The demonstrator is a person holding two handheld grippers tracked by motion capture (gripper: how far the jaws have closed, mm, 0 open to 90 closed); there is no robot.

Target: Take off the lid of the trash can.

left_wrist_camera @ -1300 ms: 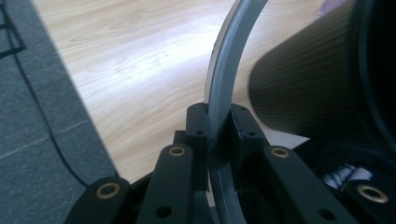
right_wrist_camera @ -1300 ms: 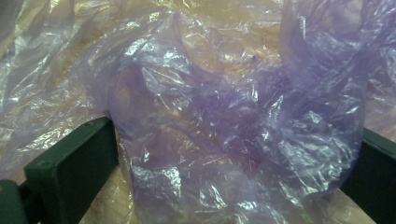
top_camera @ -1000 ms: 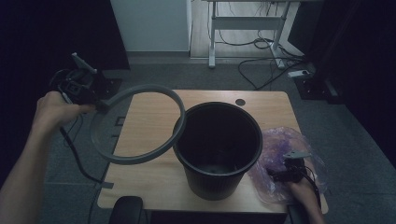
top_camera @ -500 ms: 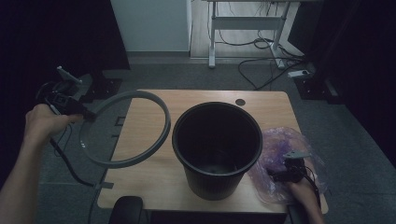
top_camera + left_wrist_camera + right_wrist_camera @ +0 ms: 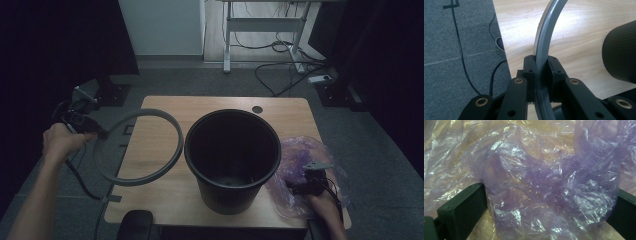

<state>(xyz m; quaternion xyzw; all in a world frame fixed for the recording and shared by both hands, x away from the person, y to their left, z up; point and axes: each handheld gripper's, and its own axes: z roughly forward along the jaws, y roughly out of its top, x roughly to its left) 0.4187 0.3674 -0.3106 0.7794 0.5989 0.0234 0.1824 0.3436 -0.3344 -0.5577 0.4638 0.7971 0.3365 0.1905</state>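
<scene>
Left gripper (image 5: pixel 100 133) clamped on the grey ring (image 5: pixel 142 147), fingers (image 5: pixel 529 67) shut tight against both faces of the band, as the left gripper view makes plain; ring held by its near edge, arcing away from the fingers over the left half of the bench (image 5: pixel 165 195) toward the black bin (image 5: pixel 232 160); far side of the ring just beside the bin's wall, whether touching cannot be told; likely held out flat and to the side so as to keep the bin's mouth free, a retaining hoop by the look of it, meant to sit on the rim once a liner is in.

Right gripper (image 5: pixel 305 187) down low on the crumpled purple plastic bag (image 5: pixel 300 160), to the right of the bin; fingers (image 5: pixel 464 205) spread wide, one on each side of a raised fold of film (image 5: pixel 544 195); not yet closed on it; seemingly placed astride the bunched part so that a squeeze would catch several layers at once rather than one slippery sheet.

Bin upright, between the two grippers, mouth open upward; inside dark, apparently bare, no liner over the rim; bottom too dim to rule out small things. Bag itself flattened and rumpled on the bench, nothing visible inside it, partly overhanging the bench's right edge.

Judged as an early stage of lining the bin: hoop parked aside, bag about to be taken up.
</scene>
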